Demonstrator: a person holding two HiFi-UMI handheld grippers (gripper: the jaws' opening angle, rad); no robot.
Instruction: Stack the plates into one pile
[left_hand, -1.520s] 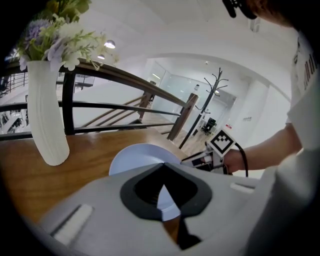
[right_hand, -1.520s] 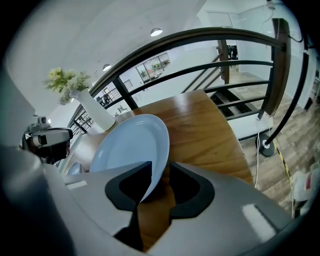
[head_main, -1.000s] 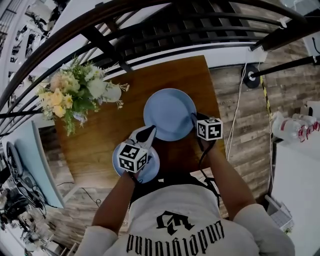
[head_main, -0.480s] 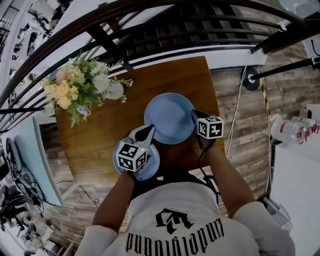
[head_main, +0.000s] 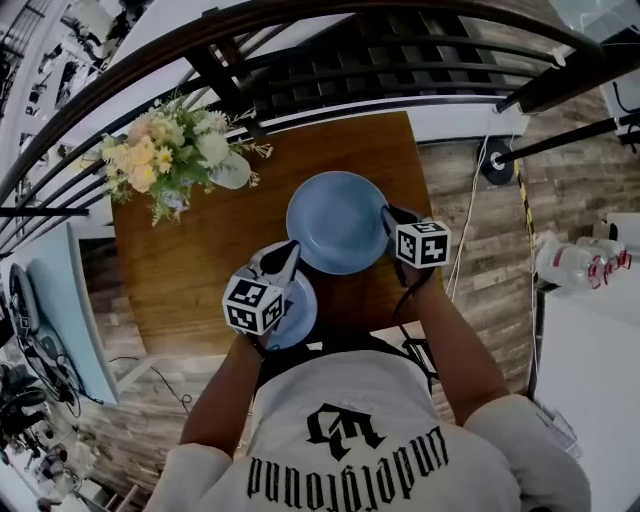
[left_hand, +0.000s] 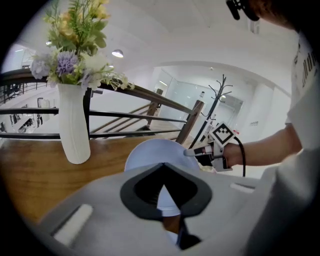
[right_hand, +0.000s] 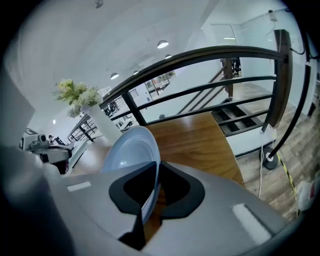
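Observation:
The large blue plate (head_main: 335, 222) (left_hand: 150, 151) (right_hand: 129, 150) hangs tilted above the wooden table (head_main: 190, 270). My right gripper (head_main: 388, 219) (right_hand: 151, 189) (left_hand: 192, 152) is shut on its right rim. Its jaws have just been closing with that rim between them. A small blue plate (head_main: 301, 318) lies flat near the table's front edge. My left gripper (head_main: 282, 259) (left_hand: 163, 175) hovers over the small plate's far edge. Its tips are together and hold nothing.
A white vase of flowers (head_main: 170, 152) (left_hand: 74, 125) stands at the table's back left corner. A dark stair railing (head_main: 330, 60) runs behind the table. Wood floor with cables (head_main: 470, 250) lies to the right. My body is close to the table's front edge.
The right gripper has closed on the large plate's rim and lifted it off the table. The left gripper has risen a little above the small plate.

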